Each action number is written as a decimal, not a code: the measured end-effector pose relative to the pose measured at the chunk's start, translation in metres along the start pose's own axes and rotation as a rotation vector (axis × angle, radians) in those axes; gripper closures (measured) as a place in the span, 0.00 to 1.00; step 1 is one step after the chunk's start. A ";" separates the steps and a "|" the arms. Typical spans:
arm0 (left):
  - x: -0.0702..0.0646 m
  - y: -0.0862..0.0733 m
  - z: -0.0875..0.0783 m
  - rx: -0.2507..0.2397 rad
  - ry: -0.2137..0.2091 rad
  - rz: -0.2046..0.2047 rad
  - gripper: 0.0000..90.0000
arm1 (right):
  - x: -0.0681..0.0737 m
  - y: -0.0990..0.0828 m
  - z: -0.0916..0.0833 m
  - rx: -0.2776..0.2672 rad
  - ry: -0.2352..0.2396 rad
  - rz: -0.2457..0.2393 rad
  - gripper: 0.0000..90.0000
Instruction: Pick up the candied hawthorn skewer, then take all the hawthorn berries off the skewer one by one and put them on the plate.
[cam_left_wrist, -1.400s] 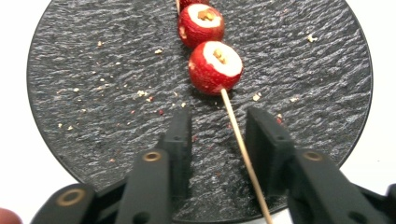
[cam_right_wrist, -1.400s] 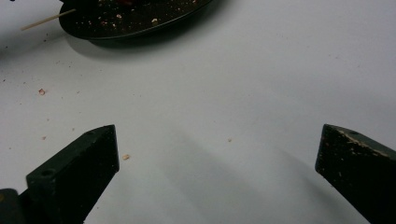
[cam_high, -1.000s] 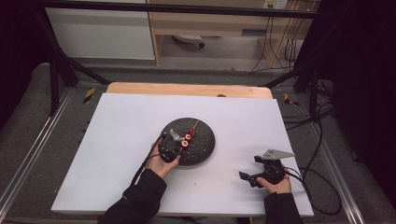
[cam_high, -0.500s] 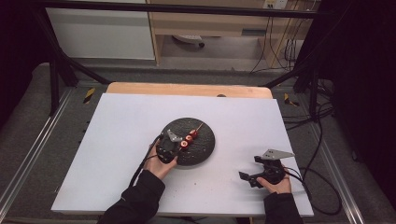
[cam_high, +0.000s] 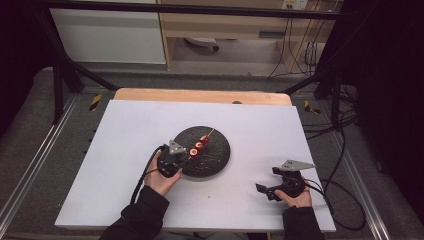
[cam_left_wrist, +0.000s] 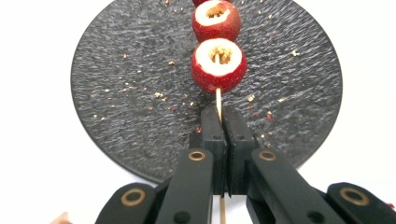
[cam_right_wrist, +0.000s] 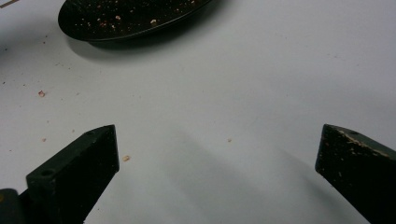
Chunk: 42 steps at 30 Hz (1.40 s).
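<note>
Left claw (cam_left_wrist: 220, 135) pinches the skewer (cam_left_wrist: 218, 100) at its bare end, over the dark plate (cam_left_wrist: 116, 93). Fruit pieces (cam_left_wrist: 218, 65) look soft and crumbly; the stick likely light and thin. Grip the stick, not the fruit. Right claw (cam_right_wrist: 217, 172) spread, over the bench (cam_right_wrist: 261, 84).

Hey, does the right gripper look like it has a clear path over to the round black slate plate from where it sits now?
Probably yes. The right gripper sits open on bare white table, apart from the round black slate plate, with just scattered crumbs between them.
</note>
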<state>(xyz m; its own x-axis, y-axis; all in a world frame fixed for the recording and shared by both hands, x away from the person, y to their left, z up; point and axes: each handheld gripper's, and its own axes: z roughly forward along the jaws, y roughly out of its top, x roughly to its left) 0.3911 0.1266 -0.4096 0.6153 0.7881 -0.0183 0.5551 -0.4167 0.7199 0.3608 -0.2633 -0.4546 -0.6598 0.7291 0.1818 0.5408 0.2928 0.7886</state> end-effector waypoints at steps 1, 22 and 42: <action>0.001 -0.001 -0.003 -0.009 -0.006 -0.006 0.98 | 0.000 0.000 0.000 0.000 0.001 0.003 0.01; 0.016 -0.046 -0.033 -0.125 -0.065 -0.029 0.98 | 0.015 0.010 0.005 -0.020 0.023 -0.001 0.00; 0.016 -0.065 -0.044 -0.175 -0.087 -0.036 0.98 | 0.049 0.040 0.028 -0.035 0.047 0.010 0.01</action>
<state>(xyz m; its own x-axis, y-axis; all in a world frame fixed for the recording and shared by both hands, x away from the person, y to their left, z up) 0.3399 0.1860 -0.4263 0.6471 0.7557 -0.1006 0.4766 -0.2981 0.8270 0.3649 -0.1983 -0.4302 -0.6788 0.7017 0.2167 0.5292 0.2628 0.8067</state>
